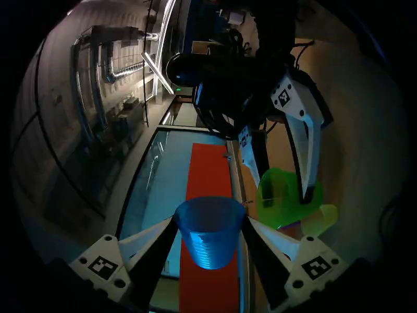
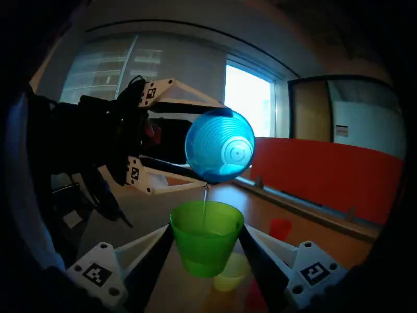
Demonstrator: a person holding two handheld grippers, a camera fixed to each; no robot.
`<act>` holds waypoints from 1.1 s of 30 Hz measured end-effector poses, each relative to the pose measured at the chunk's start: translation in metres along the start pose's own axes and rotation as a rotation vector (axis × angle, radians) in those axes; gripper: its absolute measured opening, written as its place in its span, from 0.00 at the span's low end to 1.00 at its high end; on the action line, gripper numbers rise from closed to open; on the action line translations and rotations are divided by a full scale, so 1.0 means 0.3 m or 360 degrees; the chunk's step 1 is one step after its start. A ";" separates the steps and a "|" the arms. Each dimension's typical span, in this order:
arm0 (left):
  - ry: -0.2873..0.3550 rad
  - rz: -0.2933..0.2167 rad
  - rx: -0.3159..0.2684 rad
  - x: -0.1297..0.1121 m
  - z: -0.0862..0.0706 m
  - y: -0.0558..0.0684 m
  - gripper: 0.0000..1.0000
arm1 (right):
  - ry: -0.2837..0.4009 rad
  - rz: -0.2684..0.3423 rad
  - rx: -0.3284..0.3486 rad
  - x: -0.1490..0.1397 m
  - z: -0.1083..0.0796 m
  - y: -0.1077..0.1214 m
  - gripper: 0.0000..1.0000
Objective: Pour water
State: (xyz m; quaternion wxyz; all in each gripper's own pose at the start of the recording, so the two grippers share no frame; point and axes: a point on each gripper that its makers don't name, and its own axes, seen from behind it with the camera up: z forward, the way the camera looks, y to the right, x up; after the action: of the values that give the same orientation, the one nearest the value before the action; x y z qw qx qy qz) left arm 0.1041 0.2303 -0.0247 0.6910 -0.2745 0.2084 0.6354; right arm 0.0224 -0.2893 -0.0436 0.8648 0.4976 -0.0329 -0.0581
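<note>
Water (image 2: pixel 204 201): thin stream falling from tipped blue cup (image 2: pixel 220 145) into green cup (image 2: pixel 207 237) just below
Left gripper (image 1: pixel 209 223): jaws clamped on blue cup
Right gripper (image 2: pixel 207 229): jaws clamped on green cup, upright
Table (image 2: pixel 255 206): wooden; yellow cup (image 2: pixel 232 271) and red cup (image 2: pixel 280 228) near green cup

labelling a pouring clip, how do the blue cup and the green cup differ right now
The blue cup is tipped, base showing; the green cup is upright. The blue cup hangs above the green cup. Thin water runs out of the blue one into the green one. Both are translucent plastic.
</note>
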 end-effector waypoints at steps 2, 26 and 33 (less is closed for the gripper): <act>-0.0001 0.0014 0.0002 0.001 -0.001 -0.001 0.86 | 0.0000 -0.0002 -0.0001 -0.001 0.000 0.000 0.90; 0.0010 0.0133 0.0018 0.006 0.012 -0.011 0.86 | 0.0006 0.0003 0.0001 -0.003 -0.010 -0.001 0.90; 0.0010 0.0149 0.0017 0.011 0.012 -0.004 0.86 | 0.0007 -0.0002 0.0001 0.000 -0.010 -0.002 0.90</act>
State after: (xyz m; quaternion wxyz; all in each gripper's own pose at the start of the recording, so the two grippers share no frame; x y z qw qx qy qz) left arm 0.1055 0.2351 -0.0240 0.6614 -0.2626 0.2266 0.6651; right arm 0.0226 -0.2871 -0.0457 0.8646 0.4981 -0.0308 -0.0575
